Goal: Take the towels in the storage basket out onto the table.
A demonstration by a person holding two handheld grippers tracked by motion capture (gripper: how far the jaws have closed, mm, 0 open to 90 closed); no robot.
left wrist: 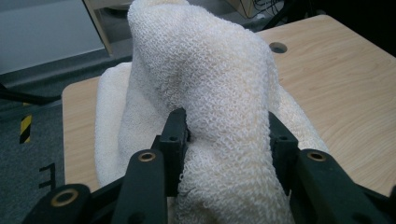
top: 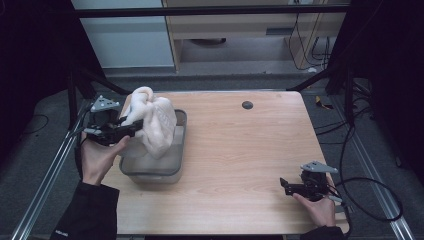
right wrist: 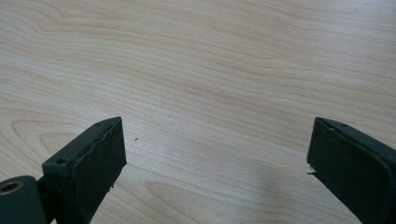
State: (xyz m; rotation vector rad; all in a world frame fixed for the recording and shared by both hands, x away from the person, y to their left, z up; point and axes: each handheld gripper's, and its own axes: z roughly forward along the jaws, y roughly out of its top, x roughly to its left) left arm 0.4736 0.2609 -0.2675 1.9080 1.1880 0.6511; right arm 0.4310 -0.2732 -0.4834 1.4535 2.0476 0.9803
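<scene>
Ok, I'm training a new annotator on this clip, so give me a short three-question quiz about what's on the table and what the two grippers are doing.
1. True or false: the left gripper is shut on the white towel.
2. Which container does the towel hang over? A) a wicker basket B) a clear plastic bin C) a metal pot
3. In a few words: how do the right gripper's jaws stand, and what lies between them?

Key
1. True: both jaws press into a thick fold of the towel.
2. B: the clear plastic bin at the table's left side.
3. The right gripper is open, with bare wooden tabletop between its jaws.
</scene>
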